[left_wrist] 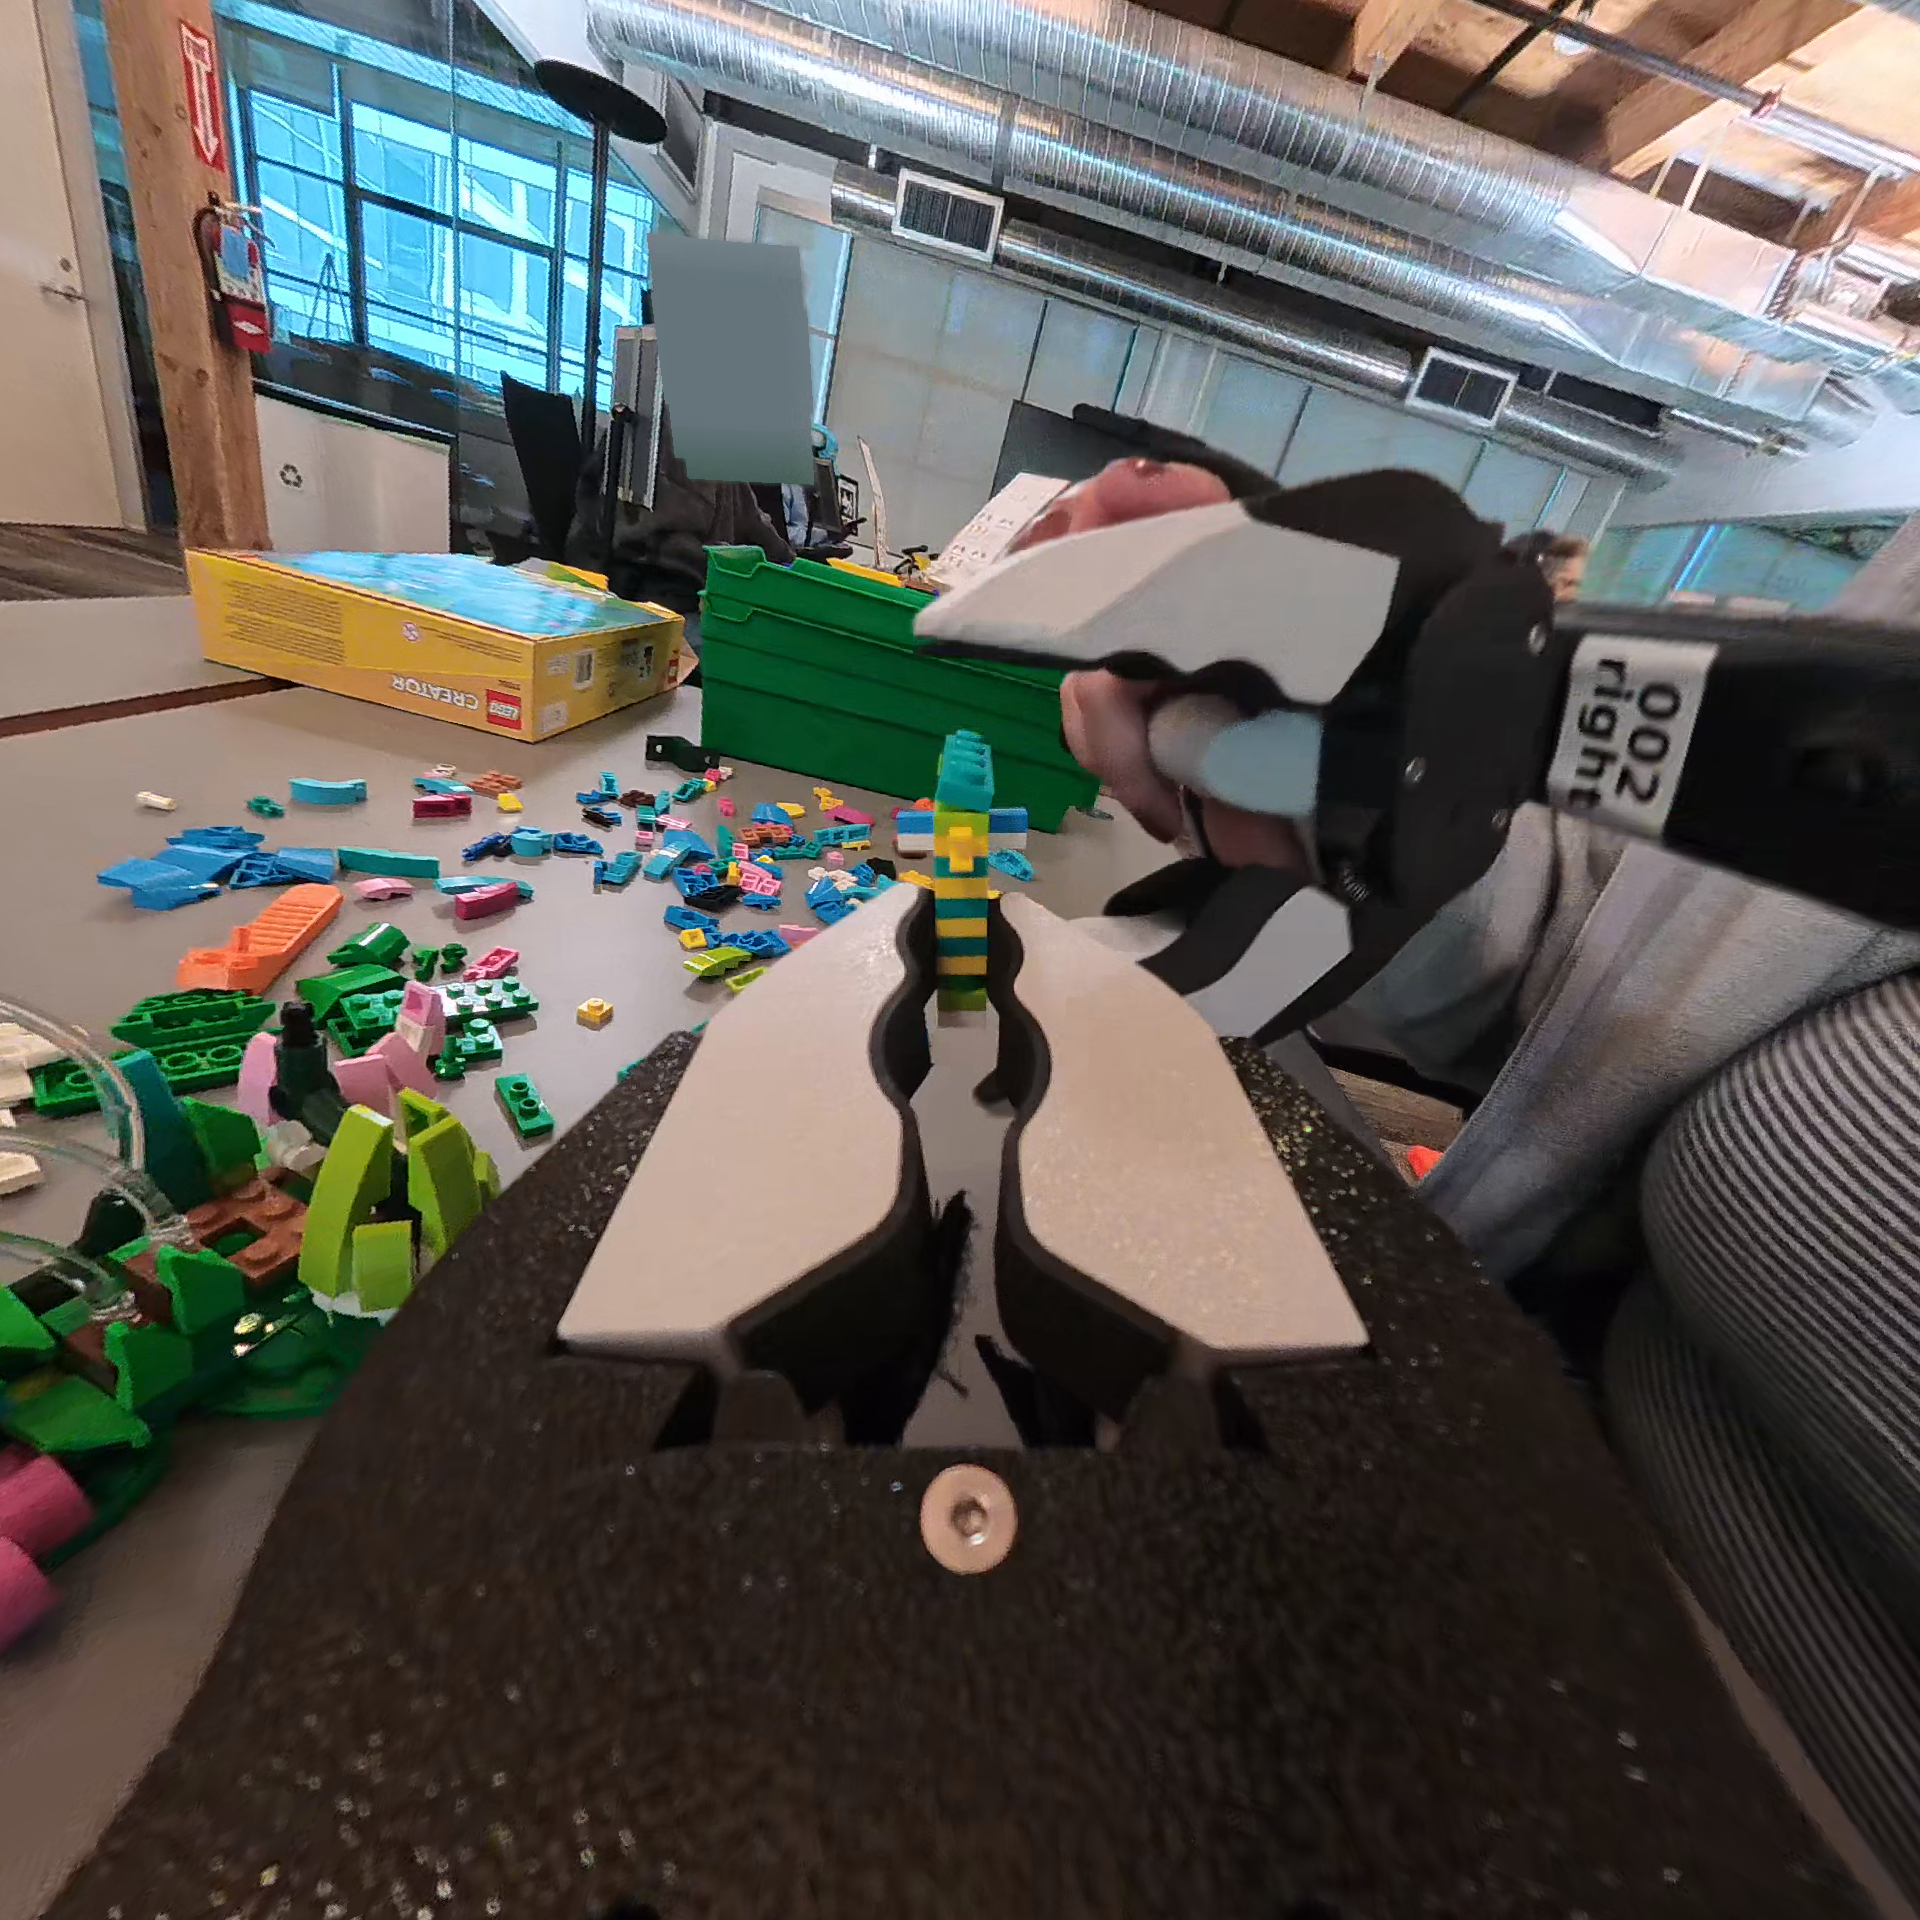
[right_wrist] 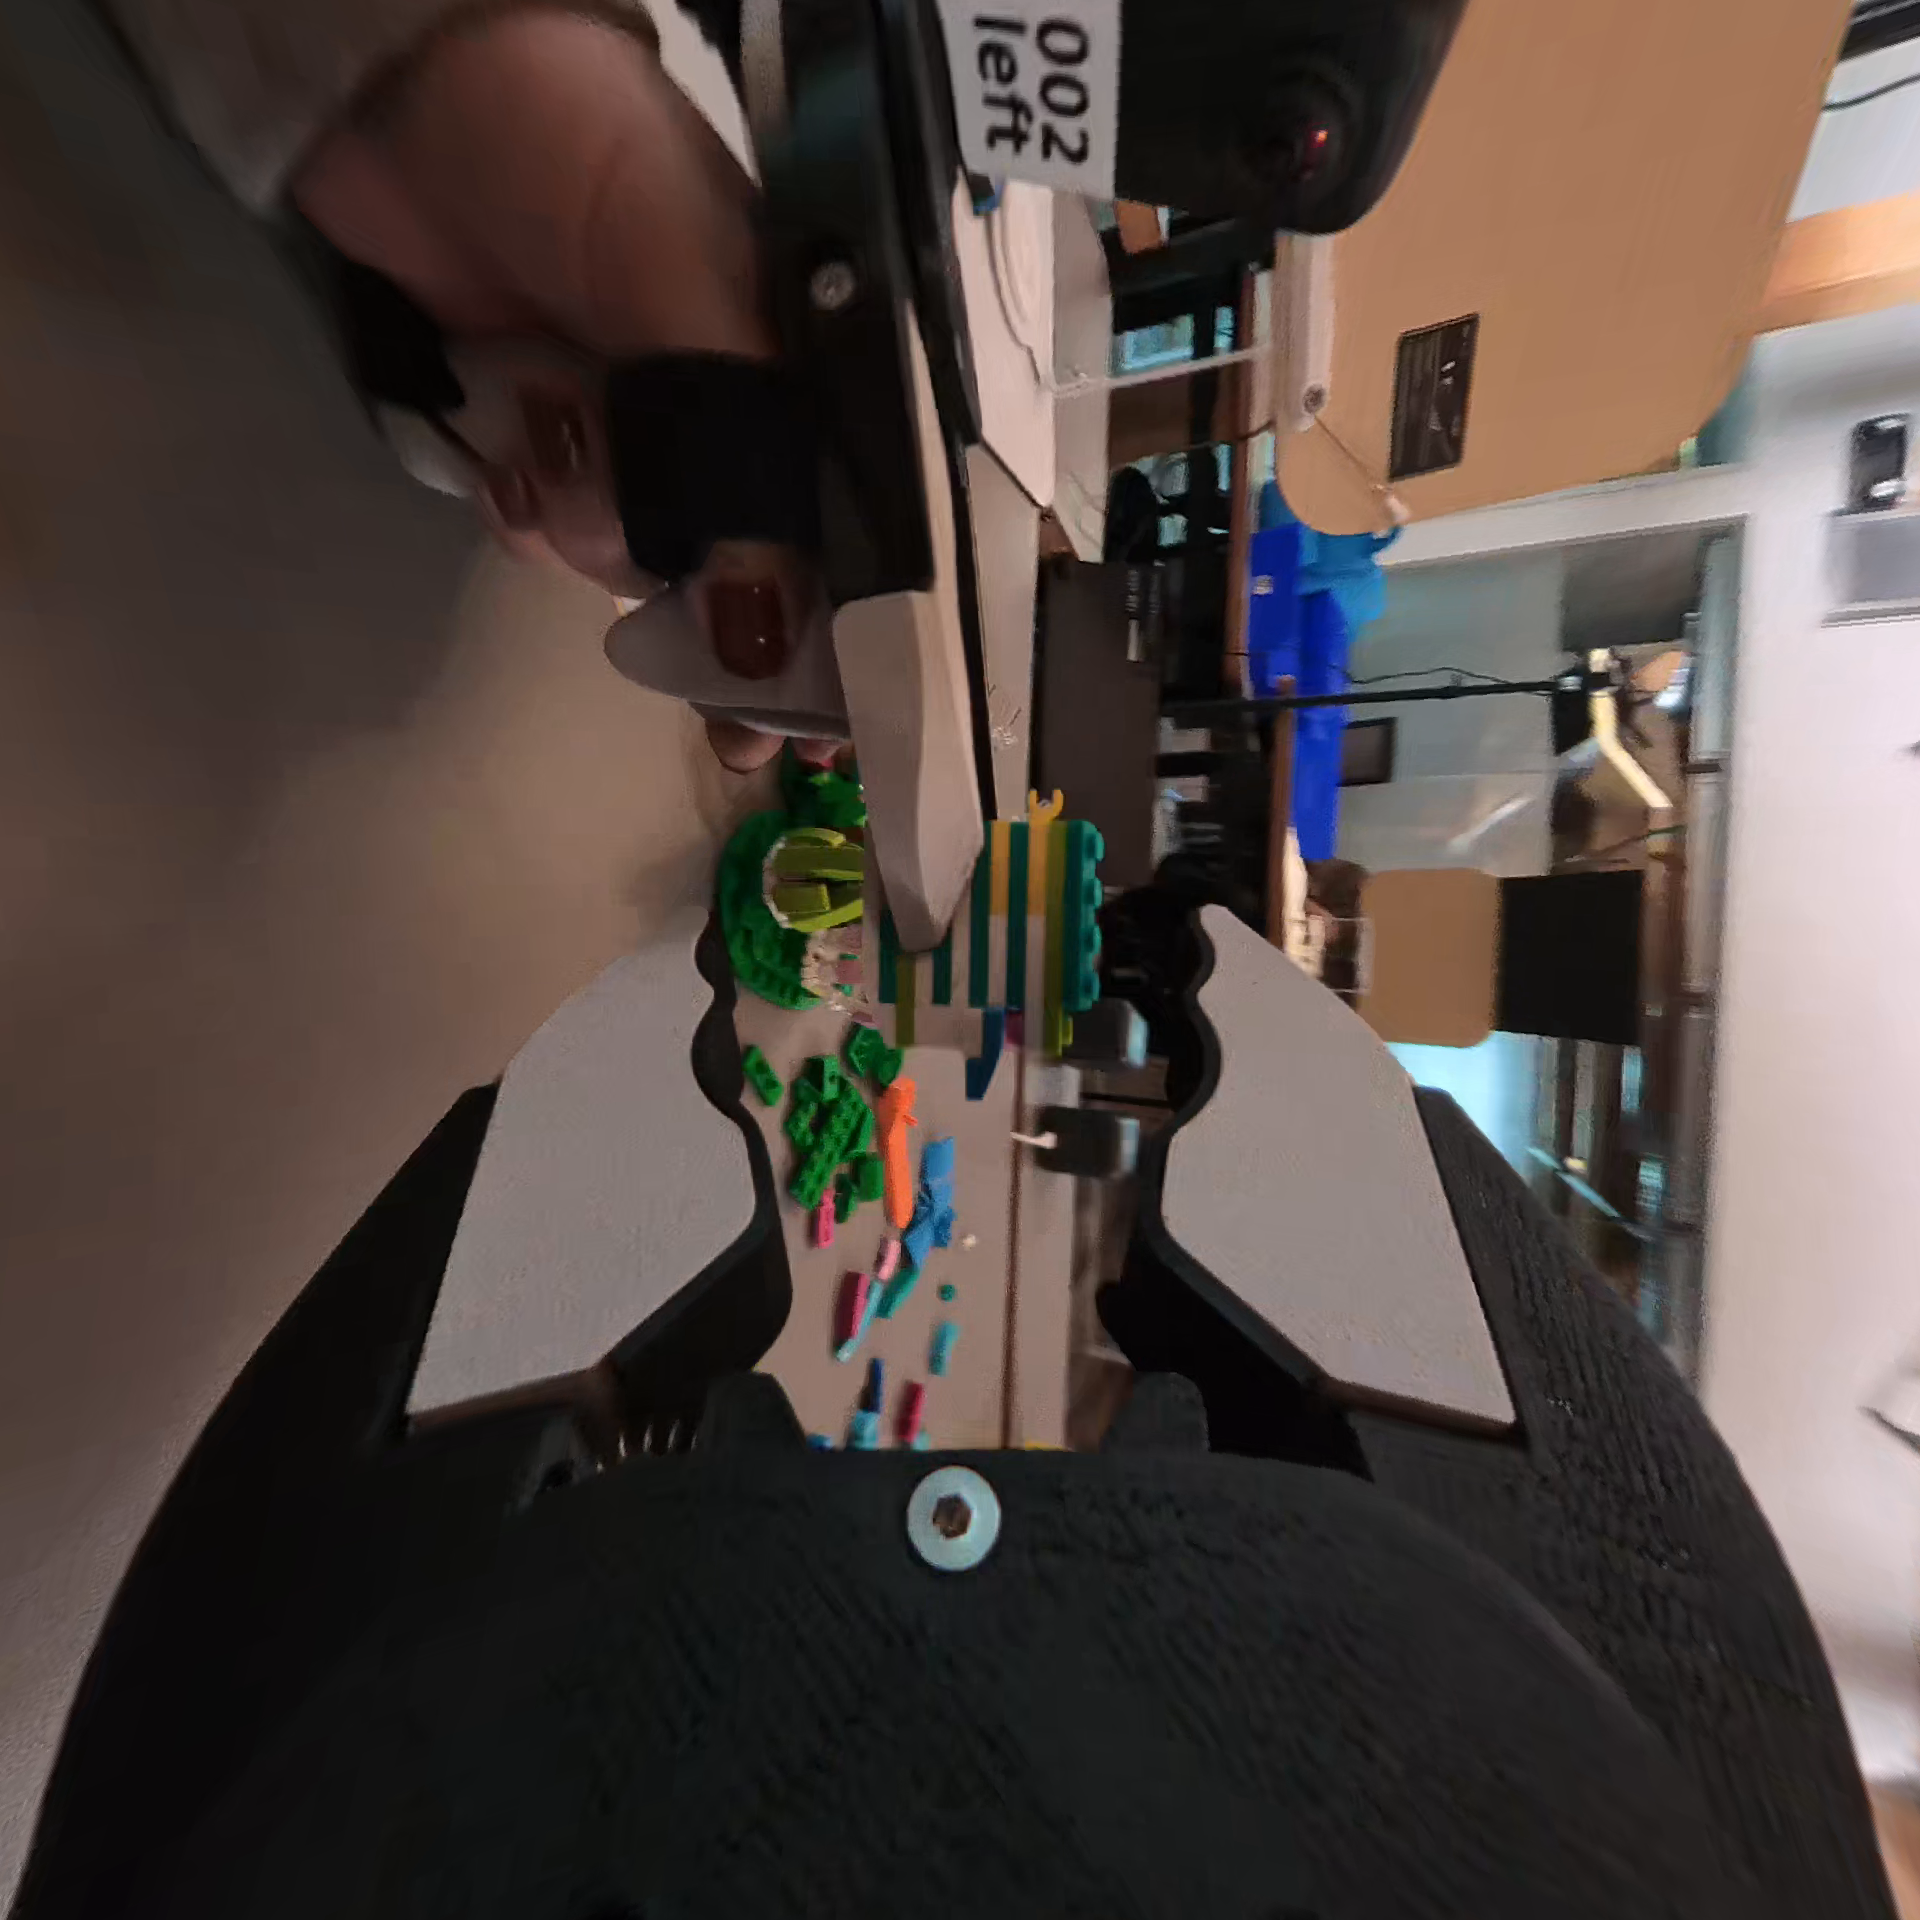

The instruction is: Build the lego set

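Your left gripper (left_wrist: 958, 940) is clamped on the striped stack (left_wrist: 961, 914), a small teal, yellow and green sub-assembly held upright above the table (left_wrist: 623, 997). Your right gripper (right_wrist: 956, 987) stands spread with nothing between its fingers, just beside the stack.

Judging by the layout, you are partway through. Left of the stack and nearer you sits a finished-looking green plant base (left_wrist: 208, 1278). Behind the stack, loose blue, pink and green pieces (left_wrist: 727, 862) lie scattered in front of the yellow box (left_wrist: 436, 644), so plenty remains.

The stack's lower end is hidden between the fingers, and the right wrist view is blurred.
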Tool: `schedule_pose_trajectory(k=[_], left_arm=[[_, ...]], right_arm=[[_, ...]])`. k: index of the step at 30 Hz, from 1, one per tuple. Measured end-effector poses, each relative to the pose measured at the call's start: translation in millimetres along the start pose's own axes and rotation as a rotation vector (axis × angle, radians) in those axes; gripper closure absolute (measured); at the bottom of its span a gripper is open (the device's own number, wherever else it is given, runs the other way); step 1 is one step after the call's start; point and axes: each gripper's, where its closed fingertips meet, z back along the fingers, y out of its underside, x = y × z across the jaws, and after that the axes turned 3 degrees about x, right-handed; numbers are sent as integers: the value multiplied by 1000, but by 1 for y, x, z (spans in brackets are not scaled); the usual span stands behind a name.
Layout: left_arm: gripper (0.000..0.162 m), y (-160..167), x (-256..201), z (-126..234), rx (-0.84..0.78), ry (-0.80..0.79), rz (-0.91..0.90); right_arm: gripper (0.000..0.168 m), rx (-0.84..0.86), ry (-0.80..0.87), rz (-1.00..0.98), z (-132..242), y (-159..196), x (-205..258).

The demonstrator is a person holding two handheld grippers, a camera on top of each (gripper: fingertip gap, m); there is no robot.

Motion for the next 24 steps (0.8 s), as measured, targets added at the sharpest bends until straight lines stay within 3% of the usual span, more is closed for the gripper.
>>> schedule_pose_trajectory(k=[2, 8, 20, 24], left_arm=[[154, 1, -2, -1, 7, 9, 1], [154, 4, -5, -3, 24, 20, -14], [154, 11, -5, -6, 88, -10, -57], [154, 11, -4, -6, 87, -7, -36]], right_arm=[[89, 19, 26, 31, -7, 0, 2], [121, 31, 75, 73, -13, 0, -4], [123, 64, 12, 142, -13, 3, 3], [123, 7, 11, 24, -12, 2, 4]])
